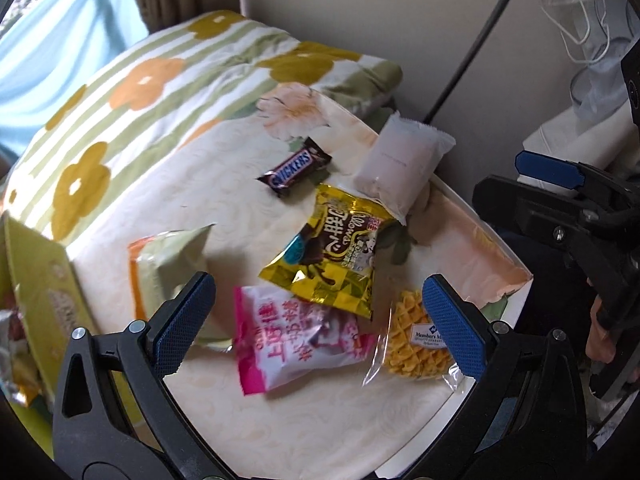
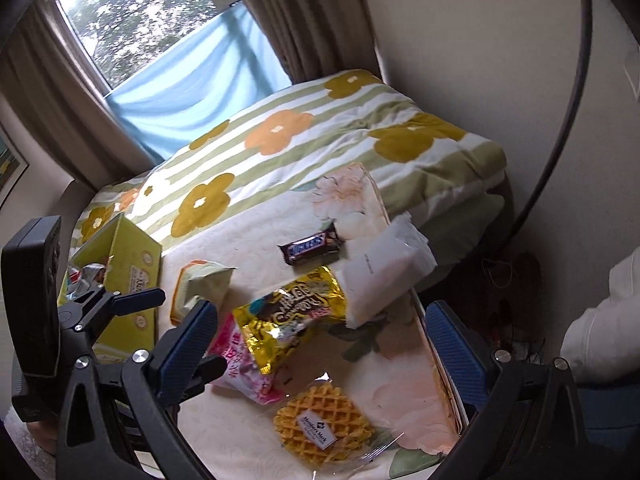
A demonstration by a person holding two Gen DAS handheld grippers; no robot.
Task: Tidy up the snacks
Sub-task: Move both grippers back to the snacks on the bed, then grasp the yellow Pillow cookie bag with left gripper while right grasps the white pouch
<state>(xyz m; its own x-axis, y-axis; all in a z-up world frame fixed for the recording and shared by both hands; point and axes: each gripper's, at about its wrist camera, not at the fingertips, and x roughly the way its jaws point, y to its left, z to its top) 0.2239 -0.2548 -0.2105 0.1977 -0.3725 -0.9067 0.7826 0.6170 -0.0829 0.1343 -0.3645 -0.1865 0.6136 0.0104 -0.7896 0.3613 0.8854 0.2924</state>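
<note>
Bed point(image 1: 304, 420): cream floral sheet spreads under both tools, with every loose snack lying on it.
Quilt point(image 2: 320, 136): striped with green and orange flowers, folded at the far end, beyond all the snacks.
Yellow-green box point(image 2: 132, 280): open, with wrappers inside; it sits far left of the left gripper and just beyond that tool in the right wrist view.
Left gripper point(image 1: 318, 324): blue pads spread wide apart, holding nothing, hovering over the pink packet.
Right gripper point(image 2: 320, 344): fingers wide apart and empty, above the waffle and the gold packet.
White packet point(image 1: 400, 168): farthest ahead and to the right of the left gripper, its near end overlapping the gold packet.
Gold packet point(image 1: 332, 256): straight ahead between the left fingers, overlapping the pink packet.
Pale green packet point(image 1: 168, 256): just beyond the left finger of the left gripper.
Pink packet point(image 1: 288, 344): nearest, between the left gripper's fingers.
Waffle point(image 2: 320, 428): in clear wrap, close below the right gripper's opening.
Snickers bar point(image 1: 294, 172): far ahead, lying alone beside the white packet.
</note>
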